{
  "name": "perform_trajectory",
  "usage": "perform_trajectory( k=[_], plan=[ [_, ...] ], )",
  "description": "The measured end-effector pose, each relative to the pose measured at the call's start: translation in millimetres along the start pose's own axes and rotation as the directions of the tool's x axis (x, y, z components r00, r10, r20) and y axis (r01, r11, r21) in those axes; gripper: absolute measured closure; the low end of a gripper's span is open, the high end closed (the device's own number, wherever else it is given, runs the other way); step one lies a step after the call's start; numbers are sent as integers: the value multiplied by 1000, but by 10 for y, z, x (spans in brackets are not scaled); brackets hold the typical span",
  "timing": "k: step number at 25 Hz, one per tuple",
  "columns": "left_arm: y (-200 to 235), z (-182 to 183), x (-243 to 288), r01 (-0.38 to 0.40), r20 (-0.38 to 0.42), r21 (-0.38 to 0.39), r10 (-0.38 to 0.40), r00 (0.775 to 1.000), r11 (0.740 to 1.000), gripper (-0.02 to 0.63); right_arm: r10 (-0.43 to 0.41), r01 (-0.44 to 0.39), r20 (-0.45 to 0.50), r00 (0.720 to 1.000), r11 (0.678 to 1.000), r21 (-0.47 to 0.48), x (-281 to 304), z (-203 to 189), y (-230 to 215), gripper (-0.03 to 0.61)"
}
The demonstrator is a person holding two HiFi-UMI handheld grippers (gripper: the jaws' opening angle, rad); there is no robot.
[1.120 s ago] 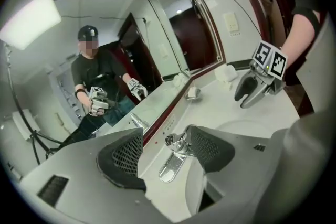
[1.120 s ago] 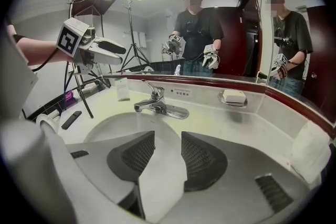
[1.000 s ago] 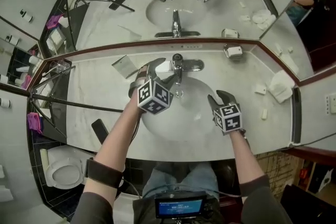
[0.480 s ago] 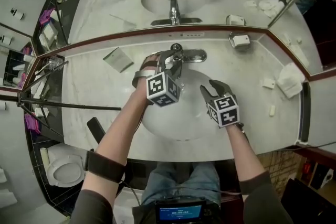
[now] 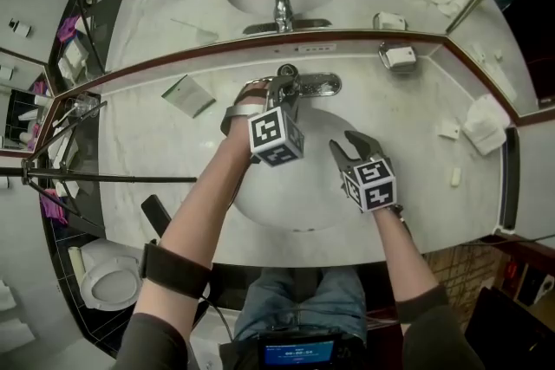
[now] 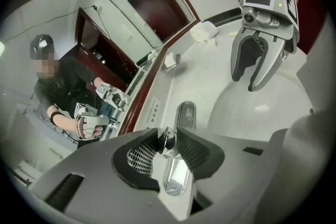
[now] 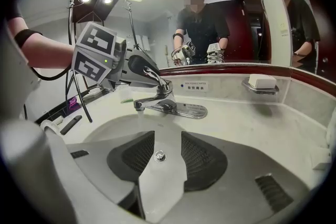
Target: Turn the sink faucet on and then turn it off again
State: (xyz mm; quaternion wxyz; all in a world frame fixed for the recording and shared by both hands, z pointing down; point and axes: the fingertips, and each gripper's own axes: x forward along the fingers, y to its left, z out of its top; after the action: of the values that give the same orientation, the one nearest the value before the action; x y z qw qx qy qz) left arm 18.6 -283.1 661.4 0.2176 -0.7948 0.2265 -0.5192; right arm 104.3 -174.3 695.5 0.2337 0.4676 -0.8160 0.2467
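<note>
pale marble tabletop (image 5: 416, 126) curves round a white sink basin (image 5: 295, 208) under a wide mirror, and the chrome faucet (image 5: 312, 85) stands at the basin's far edge. the left hand-held gripper (image 6: 167, 136) sits right on the faucet's lever (image 6: 168, 143); its jaws have just been closing and now pinch the lever's tip from either side, across its long axis. the right hand-held gripper (image 7: 167, 136) hangs spread and empty over the basin, well apart from the lever, so the left looks set to work it.
</note>
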Motion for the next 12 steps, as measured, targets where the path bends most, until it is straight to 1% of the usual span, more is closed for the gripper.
perform_trajectory(
  k=[2, 3, 6, 7, 10, 12],
  plan=[
    [-16, -12, 10, -5, -22, 32, 6, 1000, 999, 495, -2, 2, 0, 1000, 1000, 8, 1, -16, -3, 400],
    [14, 32, -20, -22, -16, 30, 22, 1000, 999, 495, -1, 1, -1, 1000, 1000, 12, 5, -19, 7, 400],
    [122, 165, -104, -72, 9, -2, 72, 997, 997, 497, 5, -5, 1, 1000, 1000, 13, 19, 0, 40, 400],
    [130, 170, -104, -80, 7, -5, 80, 997, 997, 499, 5, -5, 1, 1000, 1000, 13, 22, 4, 40, 400],
    [160, 170, -91, -107, 2, -21, 107, 994, 994, 537, 5, -5, -1, 1000, 1000, 17, 31, -2, 24, 400],
    [165, 171, -90, -118, 0, -27, 118, 993, 993, 537, 5, -5, -3, 1000, 1000, 19, 39, -9, 21, 400]
  ],
)
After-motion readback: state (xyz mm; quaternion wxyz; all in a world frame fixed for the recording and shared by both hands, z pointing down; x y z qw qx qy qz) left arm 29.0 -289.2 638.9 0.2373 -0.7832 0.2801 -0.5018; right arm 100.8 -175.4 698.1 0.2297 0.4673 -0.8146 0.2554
